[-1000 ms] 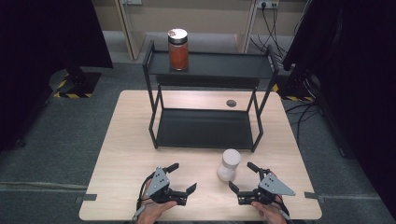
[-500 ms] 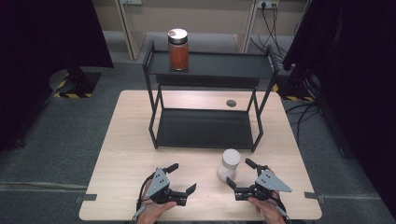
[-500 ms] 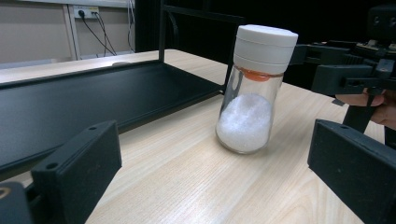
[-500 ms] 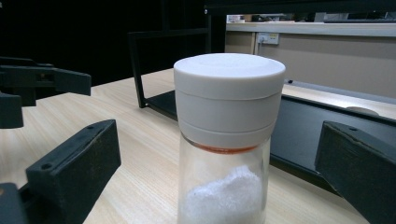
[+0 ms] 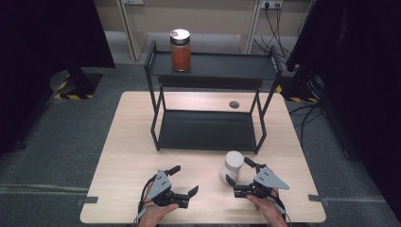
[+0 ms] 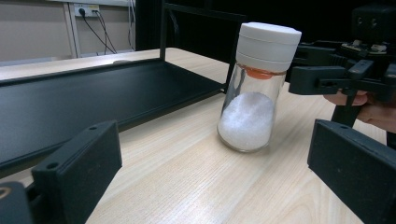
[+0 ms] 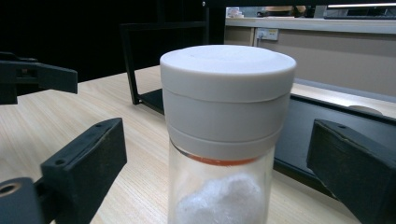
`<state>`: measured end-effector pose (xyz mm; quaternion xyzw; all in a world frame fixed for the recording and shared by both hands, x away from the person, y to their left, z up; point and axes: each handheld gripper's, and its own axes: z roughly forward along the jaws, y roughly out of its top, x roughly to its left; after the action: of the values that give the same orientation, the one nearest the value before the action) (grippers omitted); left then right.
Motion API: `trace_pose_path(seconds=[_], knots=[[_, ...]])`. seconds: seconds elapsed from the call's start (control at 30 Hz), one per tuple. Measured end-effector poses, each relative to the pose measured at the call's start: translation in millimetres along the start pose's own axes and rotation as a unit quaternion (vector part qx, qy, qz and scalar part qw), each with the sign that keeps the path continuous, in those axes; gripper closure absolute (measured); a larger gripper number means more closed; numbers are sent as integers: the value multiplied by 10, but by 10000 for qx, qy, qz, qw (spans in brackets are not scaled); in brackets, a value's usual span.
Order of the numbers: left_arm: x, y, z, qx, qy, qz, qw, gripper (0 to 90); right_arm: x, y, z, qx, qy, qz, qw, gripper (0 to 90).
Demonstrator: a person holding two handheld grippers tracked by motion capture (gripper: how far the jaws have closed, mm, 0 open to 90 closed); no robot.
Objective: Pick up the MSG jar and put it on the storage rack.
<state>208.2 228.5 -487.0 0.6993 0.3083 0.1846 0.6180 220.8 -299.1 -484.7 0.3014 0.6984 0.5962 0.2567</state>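
A glass jar [image 5: 232,165] with a white lid and white powder inside stands upright on the wooden table [image 5: 127,142], in front of the black shelf. My right gripper [image 5: 239,171] reaches it from the right. Its jaws have just been closing with the jar [image 7: 229,140] between them, and a gap still shows on both sides, so the right gripper [image 7: 217,163] is open. My left gripper [image 5: 185,180] rests open and empty to the jar's left. From the left gripper [image 6: 212,172], the jar [image 6: 254,116] stands ahead with the right gripper [image 6: 336,79] behind it.
A black two-tier shelf [image 5: 208,130] stands mid-table. A jar of red contents [image 5: 180,49] sits at the left of its top tier. A small dark disc [image 5: 234,104] lies on the table behind the lower tier. Dark equipment flanks the table.
My right gripper has slid a little left, bringing its jaws around the white-lidded jar. The left gripper and the jar have stayed put.
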Motion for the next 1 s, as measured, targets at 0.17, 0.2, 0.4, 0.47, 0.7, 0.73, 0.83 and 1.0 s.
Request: trace_pose_path(seconds=[0.17, 0.2, 0.4, 0.47, 0.7, 0.73, 0.83, 1.0], knots=[[1, -2, -1, -5, 7, -6, 10000, 23, -17, 5, 55, 30, 41, 73, 10000, 101], [2, -4, -1, -6, 9, -10, 10000, 23, -27, 3, 64, 33, 47, 122, 9999, 117], [6, -7, 3, 6, 14, -8, 10000, 25, -50, 17, 102, 51, 75, 197, 9998, 187], [5, -7, 2, 2, 13, -7, 10000, 25, -54, 18, 115, 62, 77, 208, 9997, 207], [9, -9, 4, 9, 4, -9, 10000, 26, -49, 29, 152, 112, 78, 203, 9997, 285], [10, -10, 4, 10, 5, -10, 10000, 26, -43, 33, 161, 125, 56, 180, 9997, 298], [10, -9, 3, 8, 7, -6, 10000, 26, -25, 46, 174, 165, -28, 121, 9998, 345], [11, -13, 5, 15, 4, -7, 10000, 26, -19, 71, 168, 209, -31, 74, 9997, 351]])
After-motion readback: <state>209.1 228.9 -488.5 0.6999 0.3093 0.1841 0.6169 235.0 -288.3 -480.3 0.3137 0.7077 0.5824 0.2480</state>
